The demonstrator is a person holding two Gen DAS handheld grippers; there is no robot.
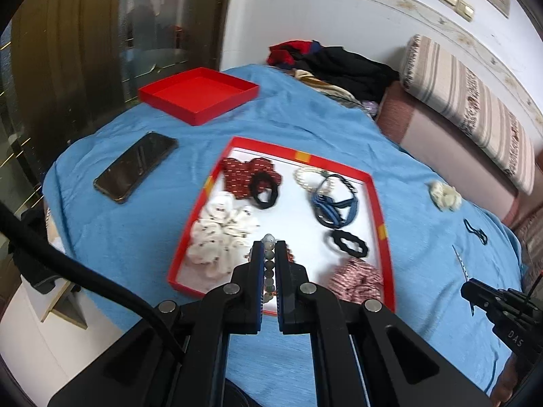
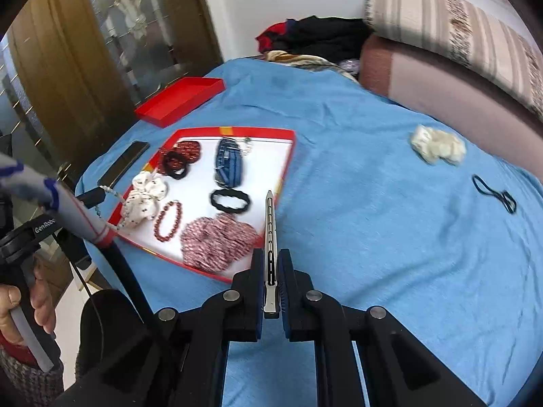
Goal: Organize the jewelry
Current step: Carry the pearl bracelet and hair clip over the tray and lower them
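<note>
Blue cloth (image 2: 356, 176) covers the bed, with a wooden door at the back left and a striped cushion (image 1: 475, 108) along the wall. Most of the left gripper (image 1: 269, 247) is cut off by the lower frame edge; its jaws are nearly closed on a string of pale beads (image 1: 269, 261), which hangs over the near edge of the red tray (image 1: 381, 203). Part of the strand is hidden between the pads, and blur makes it hard to tell whether it touches the tray floor. Scrunchies, black hair ties and a red bead bracelet (image 2: 167, 221) fill much of that tray, leaving bare white floor in its middle. The right gripper (image 2: 270, 254) is clamped narrowly on a silver hair clip (image 2: 270, 224) that points forward, just beside the tray's right wall. Both tools tilt downward. Open cloth lies to the right, where a cream scrunchie (image 2: 437, 149) and a black hair tie (image 2: 495, 193) sit apart. A phone (image 1: 135, 166) and an empty red lid (image 1: 200, 95) lie left of the tray.
</note>
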